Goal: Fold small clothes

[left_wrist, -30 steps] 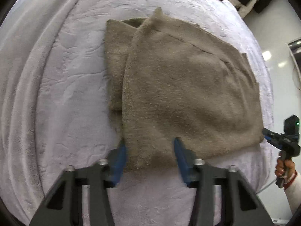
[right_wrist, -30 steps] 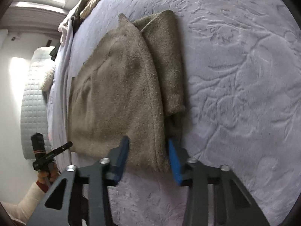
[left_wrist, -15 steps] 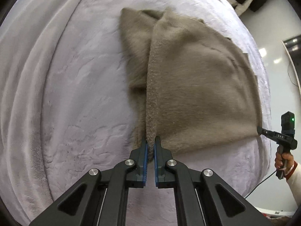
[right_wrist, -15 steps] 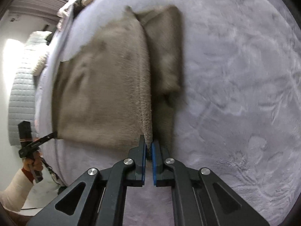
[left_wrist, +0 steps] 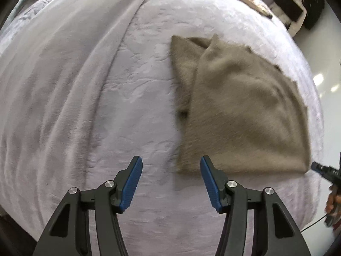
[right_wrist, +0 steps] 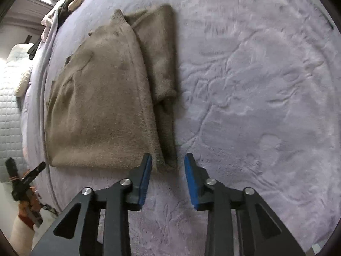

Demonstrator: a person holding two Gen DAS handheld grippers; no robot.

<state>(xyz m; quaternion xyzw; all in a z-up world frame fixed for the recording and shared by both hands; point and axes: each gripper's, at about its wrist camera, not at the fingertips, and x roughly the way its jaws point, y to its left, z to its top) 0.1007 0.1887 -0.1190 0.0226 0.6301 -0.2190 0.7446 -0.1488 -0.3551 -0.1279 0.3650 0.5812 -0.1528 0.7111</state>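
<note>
You are holding your left gripper [left_wrist: 170, 166] released beside the cloth [left_wrist: 240, 108]. Your right gripper [right_wrist: 168, 160] is gaping around its corner on the bed [right_wrist: 255, 85].

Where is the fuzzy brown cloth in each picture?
Left wrist view: the fuzzy brown folded cloth lies right of centre, beyond the open left gripper.
Right wrist view: it lies left of centre, its near corner between the open right gripper's fingers.
Shared landmark: the pale lilac bedspread.

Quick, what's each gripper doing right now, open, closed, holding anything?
Left gripper: open, holding nothing.
Right gripper: open, holding nothing; the corner of the folded fuzzy brown garment lies between its fingers.
</note>
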